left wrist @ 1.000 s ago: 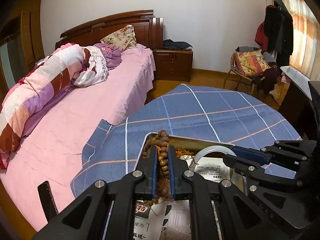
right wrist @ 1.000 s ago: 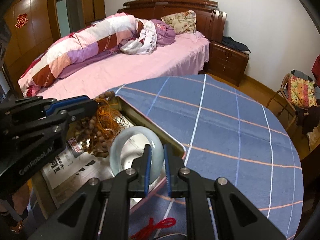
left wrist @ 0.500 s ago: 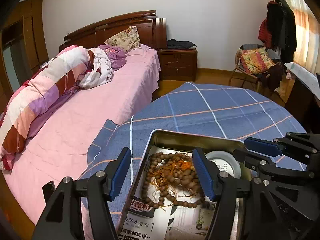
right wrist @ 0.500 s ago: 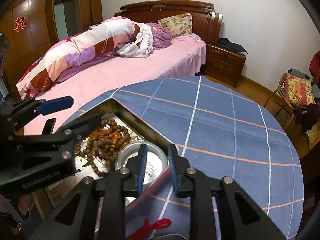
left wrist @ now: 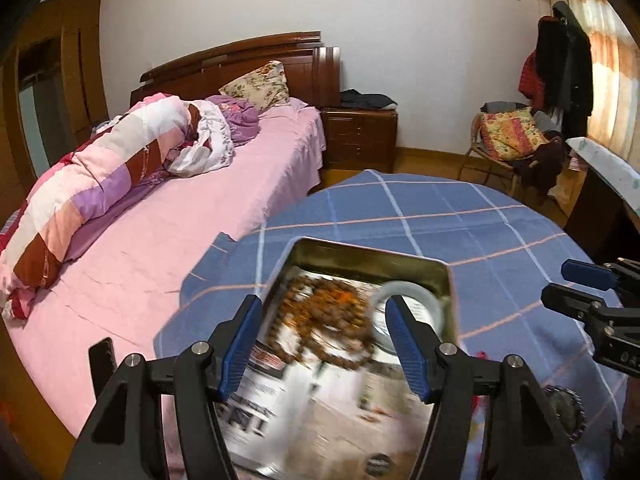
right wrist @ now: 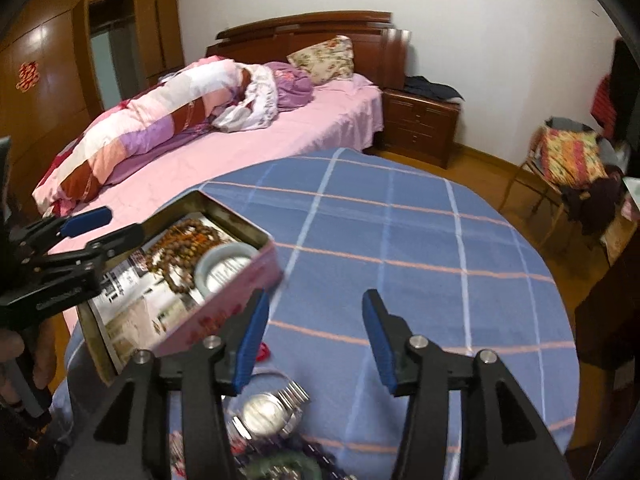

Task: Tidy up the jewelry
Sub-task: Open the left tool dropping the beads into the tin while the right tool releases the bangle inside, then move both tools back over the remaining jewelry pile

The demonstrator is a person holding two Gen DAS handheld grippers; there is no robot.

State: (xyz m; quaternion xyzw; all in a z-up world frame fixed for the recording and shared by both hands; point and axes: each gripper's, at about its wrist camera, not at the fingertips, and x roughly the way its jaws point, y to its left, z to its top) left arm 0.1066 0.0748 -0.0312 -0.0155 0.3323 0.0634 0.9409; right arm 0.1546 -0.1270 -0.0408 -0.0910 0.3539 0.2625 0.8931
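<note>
A metal tin (left wrist: 360, 254) (right wrist: 240, 292) lined with newspaper sits on the blue checked tablecloth. Inside it lie a string of brown wooden beads (left wrist: 320, 320) (right wrist: 180, 248) and a pale jade bangle (left wrist: 416, 300) (right wrist: 224, 264). My left gripper (left wrist: 324, 344) hovers open above the tin with nothing between its pads. My right gripper (right wrist: 312, 340) is to the right of the tin, its jaws opening and empty. Below it on the cloth lie a silver wristwatch (right wrist: 268, 408), a red cord (right wrist: 262, 350) and dark bead jewelry (right wrist: 288, 464), partly hidden by the fingers.
A bed (left wrist: 160, 216) with pink sheets and a rolled quilt stands left of the round table (right wrist: 400, 232). A wooden nightstand (left wrist: 360, 140) and a chair with clothes (left wrist: 512, 140) stand behind. A hand (right wrist: 12, 356) holds the left gripper's handle at the left edge.
Both grippers let go: the beads and the bangle now lie in the tin. Both pulled back from the tin and opened, the right one moving right over the watch.
</note>
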